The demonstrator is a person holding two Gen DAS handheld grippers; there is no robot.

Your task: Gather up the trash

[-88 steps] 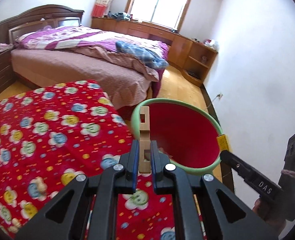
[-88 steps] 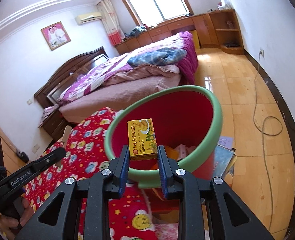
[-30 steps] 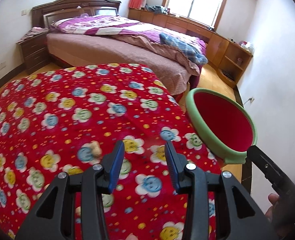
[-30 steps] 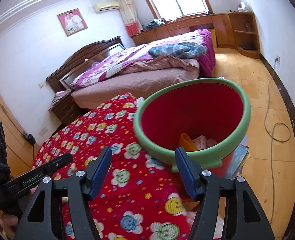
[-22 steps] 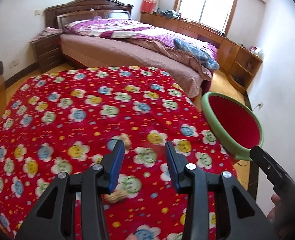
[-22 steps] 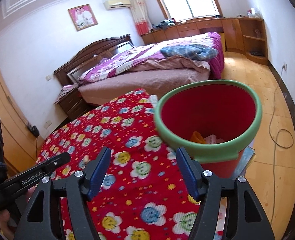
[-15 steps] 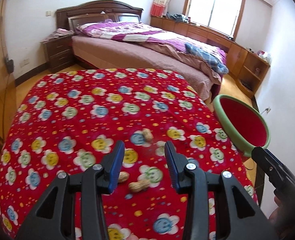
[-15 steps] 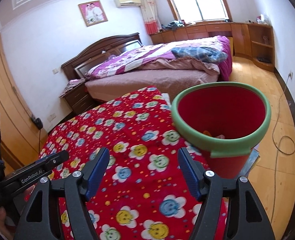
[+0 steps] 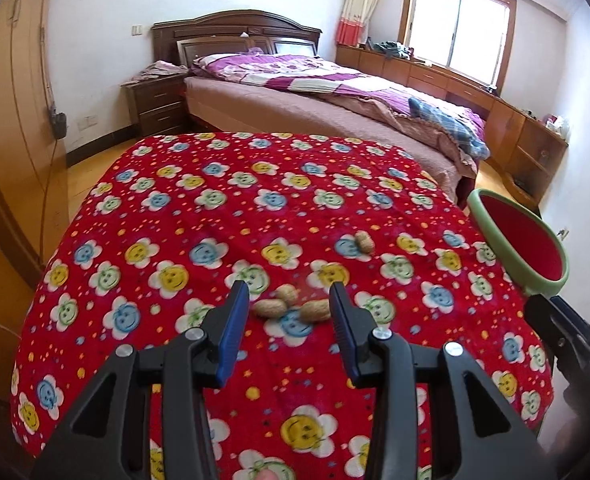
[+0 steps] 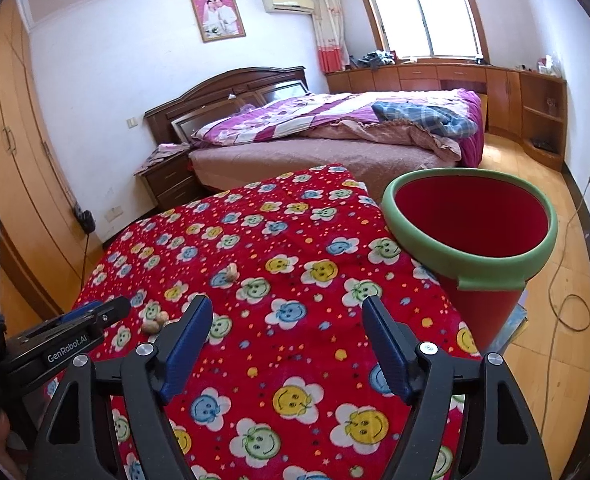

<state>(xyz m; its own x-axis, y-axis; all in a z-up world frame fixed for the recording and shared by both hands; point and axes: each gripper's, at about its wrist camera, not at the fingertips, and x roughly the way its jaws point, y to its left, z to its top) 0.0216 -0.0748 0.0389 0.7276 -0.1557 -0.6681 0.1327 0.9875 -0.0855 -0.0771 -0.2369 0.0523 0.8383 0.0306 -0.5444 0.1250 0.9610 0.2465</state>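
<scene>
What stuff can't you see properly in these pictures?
- Bottom of the red bin: both views, its own wall and green rim hide it.
- Cluster of peanuts: right view, tiny; the left claw partly covers it.
- Right claw: left view, cut off by the edge.

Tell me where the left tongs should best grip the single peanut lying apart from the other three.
Probably across the narrow waist of the lone peanut, coming from above with the open left tongs: it lies flat on the cloth, long axis pointing away, nothing touching it.
</scene>
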